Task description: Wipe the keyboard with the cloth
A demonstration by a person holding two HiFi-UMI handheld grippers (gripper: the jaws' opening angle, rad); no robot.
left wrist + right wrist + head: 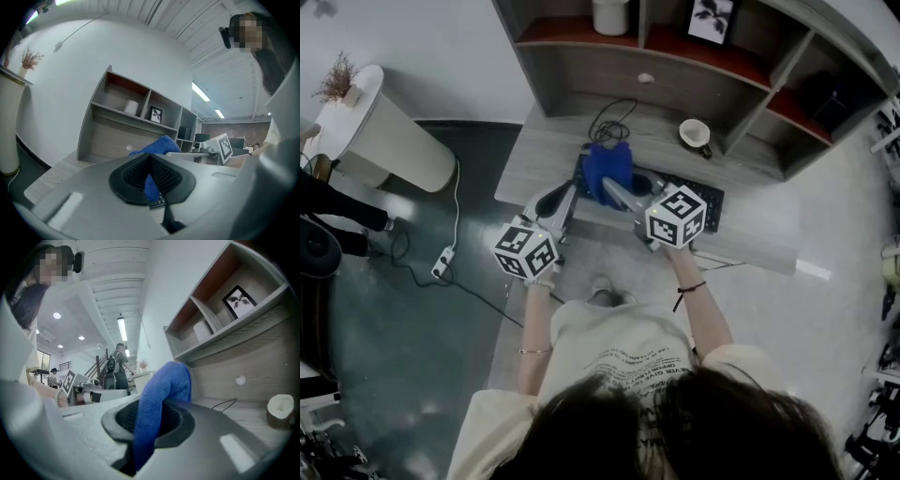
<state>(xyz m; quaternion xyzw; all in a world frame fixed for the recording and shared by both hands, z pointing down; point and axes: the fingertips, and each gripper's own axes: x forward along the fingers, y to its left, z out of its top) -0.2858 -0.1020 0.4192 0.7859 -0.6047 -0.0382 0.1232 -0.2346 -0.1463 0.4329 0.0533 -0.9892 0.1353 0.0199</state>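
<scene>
Grey desk (750, 234) under a shelf unit (675, 58): the right gripper (150, 423) is clamped on the blue cloth (164, 390), which drapes onto the left end of the black keyboard (698, 202). Bare keys stretch rightward from the cloth along the keyboard's long axis, so the wipe likely runs that way. The left gripper (150, 176), just left of the cloth, has its jaws drawn together, apparently on nothing.

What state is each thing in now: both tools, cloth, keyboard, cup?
Left tool: shut, empty.
Right tool: shut on the blue fabric cloth.
Black flat keyboard: lying on the grey desk, left end covered.
Blue fabric cloth: bunched over that end.
White round cup: upright on the desk.
</scene>
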